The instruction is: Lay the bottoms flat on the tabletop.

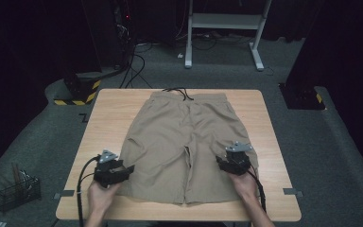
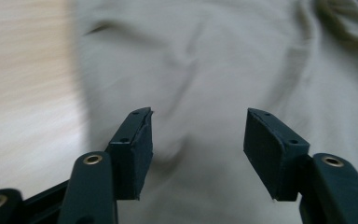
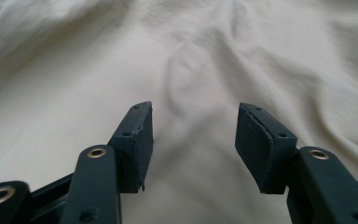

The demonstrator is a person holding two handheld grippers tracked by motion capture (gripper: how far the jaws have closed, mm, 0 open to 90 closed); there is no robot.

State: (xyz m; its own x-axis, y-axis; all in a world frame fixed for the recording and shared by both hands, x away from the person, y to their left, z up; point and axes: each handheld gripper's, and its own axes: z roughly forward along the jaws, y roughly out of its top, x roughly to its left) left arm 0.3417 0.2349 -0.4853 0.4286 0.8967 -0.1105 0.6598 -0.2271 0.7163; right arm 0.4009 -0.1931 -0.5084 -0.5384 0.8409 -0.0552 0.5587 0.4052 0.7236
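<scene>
- One pair of tan shorts [image 1: 185,142] lies flat on the wooden table [image 1: 108,113], waistband at the far edge, both leg hems toward the person.
- Black drawstring [image 1: 182,92] loops off the waistband onto the table's far edge.
- Fabric mostly smooth; light creases run along the centre seam and the legs.
- High view gives the whole layout: left gripper [image 1: 123,171] at the outer edge of the left leg, right gripper [image 1: 223,161] over the outer part of the right leg, each held in a hand [image 1: 99,196] coming in from the near edge.
- High view also takes in dark carpet, a wire basket [image 1: 18,191] on the floor to the left, and a white desk frame [image 1: 224,28] behind the table.
- Left gripper view, blurred, adds the close detail: pale cloth under the jaws, with the shorts' edge and bare table wood [image 2: 23,93] off to its left.
- Right gripper view has soft folds of cloth [image 3: 191,60] all round.
- Left gripper [image 2: 198,135]: jaws stand well apart, nothing between the pads, cloth lies beneath them; whether the tips touch it cannot be told.
- Right gripper [image 3: 195,130]: jaws likewise wide, nothing pinched, just above or on the fabric.
</scene>
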